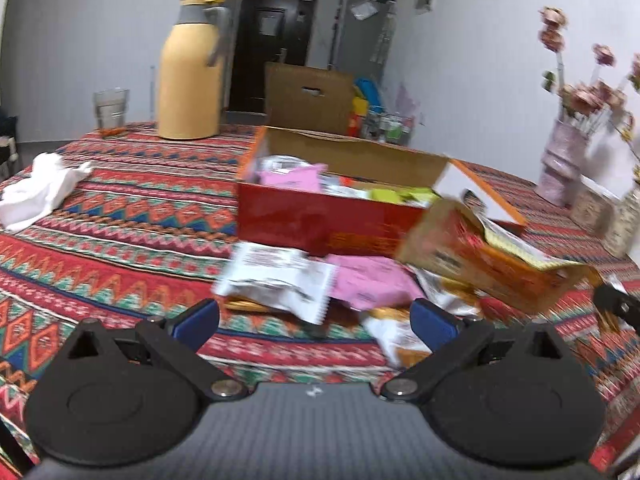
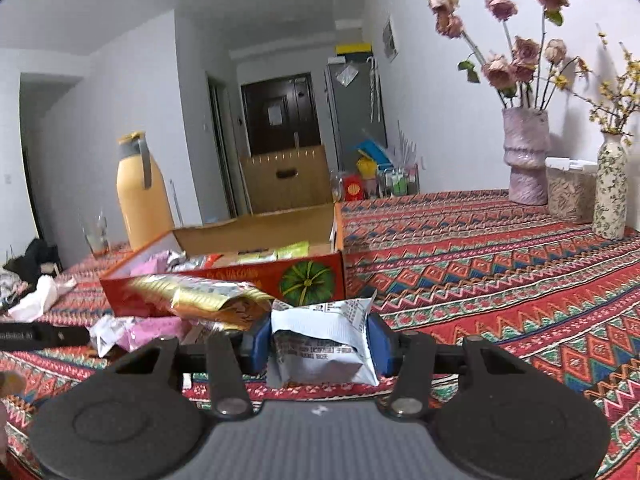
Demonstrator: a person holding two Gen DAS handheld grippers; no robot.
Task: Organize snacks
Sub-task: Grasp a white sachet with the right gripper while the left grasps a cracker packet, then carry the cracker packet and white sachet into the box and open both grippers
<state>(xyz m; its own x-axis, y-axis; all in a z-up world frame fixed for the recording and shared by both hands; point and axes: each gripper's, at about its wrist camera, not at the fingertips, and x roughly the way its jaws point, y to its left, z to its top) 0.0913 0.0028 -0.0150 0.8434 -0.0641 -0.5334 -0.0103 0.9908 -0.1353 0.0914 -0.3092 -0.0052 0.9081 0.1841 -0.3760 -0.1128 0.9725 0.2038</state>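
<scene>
Right wrist view: the right gripper (image 2: 320,340) is clenched on a white snack packet (image 2: 322,350), its blue pads pressing both sides and the crimped top sticking up. Behind it, a gold wrapper (image 2: 200,298) lies against the near wall of the red snack box (image 2: 240,280), which stands open with pink, silver and green packets inside.

Left wrist view: the left gripper (image 1: 316,316) is released, jaws wide and empty, poised over loose snacks, a white packet (image 1: 280,280) and a pink packet (image 1: 372,282), just in front of the box. An orange carton (image 1: 488,256) tilts at the box's right corner.

To do this step well, the held packet likely needs lifting clear of the box's near wall before release. The patterned tablecloth (image 2: 500,272) offers open room to the right. A pink vase (image 2: 526,156) and floral bottle (image 2: 610,188) stand far right; a yellow flask (image 2: 140,196) and glass (image 1: 111,112) far left.
</scene>
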